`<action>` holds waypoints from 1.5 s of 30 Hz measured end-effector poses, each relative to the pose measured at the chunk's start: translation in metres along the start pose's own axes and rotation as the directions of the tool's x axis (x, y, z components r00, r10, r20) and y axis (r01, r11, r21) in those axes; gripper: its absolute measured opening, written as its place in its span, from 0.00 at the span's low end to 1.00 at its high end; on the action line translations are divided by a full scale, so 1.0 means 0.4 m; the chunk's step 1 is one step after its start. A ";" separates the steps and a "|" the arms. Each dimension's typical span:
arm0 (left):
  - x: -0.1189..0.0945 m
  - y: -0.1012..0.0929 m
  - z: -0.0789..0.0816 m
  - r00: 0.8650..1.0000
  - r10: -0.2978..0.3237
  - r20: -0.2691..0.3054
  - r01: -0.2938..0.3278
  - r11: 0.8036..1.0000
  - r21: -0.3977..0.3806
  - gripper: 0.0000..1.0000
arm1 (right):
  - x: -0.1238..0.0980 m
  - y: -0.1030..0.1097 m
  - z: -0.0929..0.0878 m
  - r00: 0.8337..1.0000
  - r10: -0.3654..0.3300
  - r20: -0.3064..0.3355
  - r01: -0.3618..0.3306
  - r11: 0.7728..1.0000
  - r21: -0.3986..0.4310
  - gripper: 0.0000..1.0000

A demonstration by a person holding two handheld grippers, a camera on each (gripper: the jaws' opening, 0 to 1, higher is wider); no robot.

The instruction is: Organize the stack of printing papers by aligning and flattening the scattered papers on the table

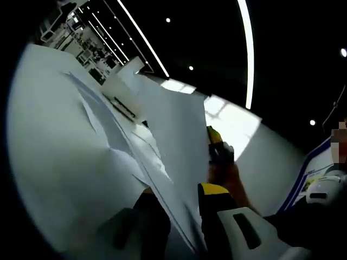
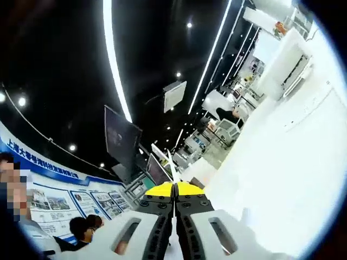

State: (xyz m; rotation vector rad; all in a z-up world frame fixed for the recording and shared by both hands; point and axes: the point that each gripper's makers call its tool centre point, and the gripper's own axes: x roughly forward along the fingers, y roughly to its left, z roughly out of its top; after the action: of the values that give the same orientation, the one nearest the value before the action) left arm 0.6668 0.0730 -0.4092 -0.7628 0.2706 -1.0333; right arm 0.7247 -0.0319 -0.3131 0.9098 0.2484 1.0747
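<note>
In the left gripper view a stack of white printing papers point(image 1: 173, 124) stands lifted on edge above the white table point(image 1: 49, 141), its sheets fanned and bent. My left gripper point(image 1: 181, 192) holds the stack's near edge between its jaws. Further along the same edge, my right gripper point(image 1: 217, 143) with yellow tips pinches the stack, a hand point(image 1: 230, 176) behind it. In the right gripper view my right gripper point(image 2: 174, 189) has its yellow-tipped jaws pressed together, and a thin paper edge point(image 2: 171, 162) rises from between them.
The white table point(image 2: 282, 162) runs along the right side of the right gripper view, with white machines point(image 2: 282, 59) at its far end. People point(image 2: 84, 227) stand by a poster wall at lower left. A person point(image 1: 325, 206) is close on the right in the left gripper view.
</note>
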 end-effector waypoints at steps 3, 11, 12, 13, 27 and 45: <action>0.001 0.000 0.000 1.000 -0.001 0.000 0.001 1.000 -0.001 0.23 | 0.006 -0.012 -0.007 1.000 0.001 0.025 -0.003 0.999 0.053 0.00; 0.000 0.002 0.004 1.000 -0.003 0.004 0.003 1.000 -0.004 0.23 | 0.021 -0.046 -0.042 1.000 -0.009 0.022 0.007 0.992 0.125 0.00; 0.000 0.002 0.004 1.000 -0.003 0.004 0.003 1.000 -0.004 0.23 | 0.021 -0.048 -0.043 1.000 -0.011 0.022 0.008 0.992 0.128 0.00; 0.000 0.002 0.003 1.000 -0.003 0.004 0.003 1.000 -0.004 0.23 | 0.021 -0.051 -0.043 1.000 -0.013 0.028 0.009 0.991 0.136 0.00; 0.000 0.006 0.003 1.000 -0.002 0.004 0.002 1.000 -0.001 0.23 | 0.024 -0.076 -0.051 0.997 -0.028 0.069 0.014 0.978 0.207 0.00; -0.001 0.001 0.001 1.000 -0.001 0.004 0.001 1.000 0.002 0.23 | 0.034 -0.082 -0.069 0.996 -0.039 0.084 0.020 0.975 0.220 0.00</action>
State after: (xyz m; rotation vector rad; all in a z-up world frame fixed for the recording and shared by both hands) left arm 0.6672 0.0735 -0.4091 -0.7631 0.2662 -1.0331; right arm 0.7365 -0.0115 -0.3513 1.1454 0.3110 0.9898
